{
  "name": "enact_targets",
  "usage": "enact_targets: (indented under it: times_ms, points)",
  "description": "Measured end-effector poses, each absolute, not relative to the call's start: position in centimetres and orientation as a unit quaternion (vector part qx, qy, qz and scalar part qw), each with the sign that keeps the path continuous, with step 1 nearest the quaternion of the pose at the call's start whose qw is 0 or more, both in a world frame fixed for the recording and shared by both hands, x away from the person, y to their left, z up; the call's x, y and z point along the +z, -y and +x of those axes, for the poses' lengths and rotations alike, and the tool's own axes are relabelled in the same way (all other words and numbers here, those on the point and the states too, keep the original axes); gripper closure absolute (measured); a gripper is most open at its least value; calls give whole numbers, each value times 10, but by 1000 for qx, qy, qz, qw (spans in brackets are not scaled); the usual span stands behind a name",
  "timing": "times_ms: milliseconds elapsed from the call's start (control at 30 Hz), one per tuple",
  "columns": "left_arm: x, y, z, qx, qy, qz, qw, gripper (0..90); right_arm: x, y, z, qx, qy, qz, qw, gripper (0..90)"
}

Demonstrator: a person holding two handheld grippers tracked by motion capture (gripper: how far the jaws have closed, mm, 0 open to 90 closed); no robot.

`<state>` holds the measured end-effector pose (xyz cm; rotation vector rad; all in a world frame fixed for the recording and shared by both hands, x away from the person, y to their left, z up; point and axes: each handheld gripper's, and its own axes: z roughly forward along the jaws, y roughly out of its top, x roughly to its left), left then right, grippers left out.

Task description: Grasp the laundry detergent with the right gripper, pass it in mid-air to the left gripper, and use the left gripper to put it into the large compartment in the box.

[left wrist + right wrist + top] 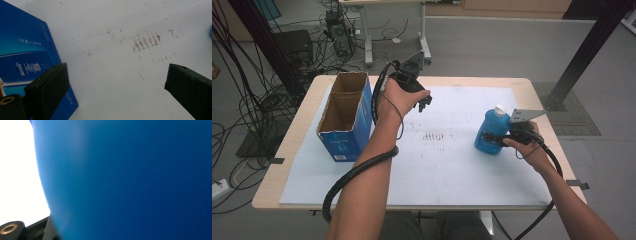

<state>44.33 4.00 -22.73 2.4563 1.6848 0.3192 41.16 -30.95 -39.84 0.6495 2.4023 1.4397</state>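
A blue bottle (492, 131) with a white cap stands upright on the white mat (452, 170) at the right. My right gripper (498, 138) is shut on its lower body from the right side. In the right gripper view the bottle's blue wall (125, 180) sits right against the camera. My left gripper (424, 102) is held above the mat at the back left, beside an open-topped blue cardboard box (344, 117). In the left gripper view its jaws (117, 82) stand wide apart with nothing between them, the box side (22, 50) at the left.
Brownish smudges (434, 136) mark the middle of the mat. The wooden table (287, 145) shows around the mat's edges. Cables and a computer (341, 35) lie on the floor behind, and a black post (582, 55) rises at the back right.
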Motion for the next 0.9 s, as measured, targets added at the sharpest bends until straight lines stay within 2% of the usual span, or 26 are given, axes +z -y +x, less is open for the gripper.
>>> enact_targets:
  times_ms: [367,900]
  points:
    - [-219,-44,440,98,-539,834,73,56,-388,305,410,481,-833,241,129,443]
    - [-183,-62,439,91,-461,881,62,57,-335,273,420,470,-840,250,102,442]
